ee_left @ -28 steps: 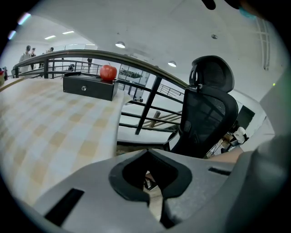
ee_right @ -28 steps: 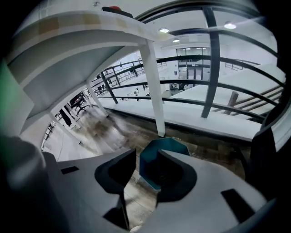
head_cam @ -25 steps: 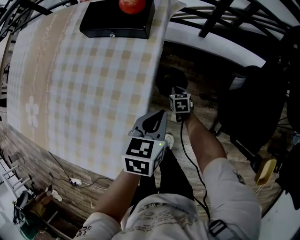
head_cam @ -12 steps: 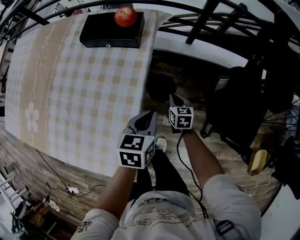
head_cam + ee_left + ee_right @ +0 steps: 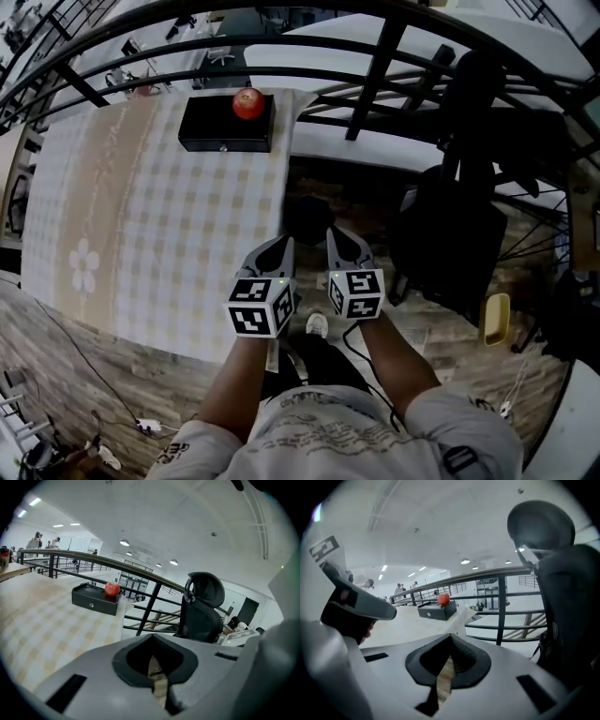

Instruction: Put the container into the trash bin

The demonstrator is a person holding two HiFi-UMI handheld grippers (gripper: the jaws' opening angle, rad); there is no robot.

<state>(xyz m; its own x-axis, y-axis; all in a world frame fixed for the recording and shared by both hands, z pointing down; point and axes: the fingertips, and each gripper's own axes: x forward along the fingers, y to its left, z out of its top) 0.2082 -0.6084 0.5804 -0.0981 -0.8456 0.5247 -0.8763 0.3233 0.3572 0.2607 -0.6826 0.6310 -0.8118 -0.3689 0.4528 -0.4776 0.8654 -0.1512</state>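
Fingertips (image 5: 93, 663) together, left gripper (image 5: 280, 244), right gripper (image 5: 337, 234) | beside table (image 5: 169, 234) edge

Far behind the box (image 5: 94, 601), people (image 5: 36, 542) are too small to make out. Right of the box in the right gripper view, the chair (image 5: 565, 611) is cut by the picture's edge.

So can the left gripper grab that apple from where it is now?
Probably not from there. The apple sits on the black box at the table's far end, while the left gripper is held by the near edge, jaws together. Nothing between them blocks the way, though.
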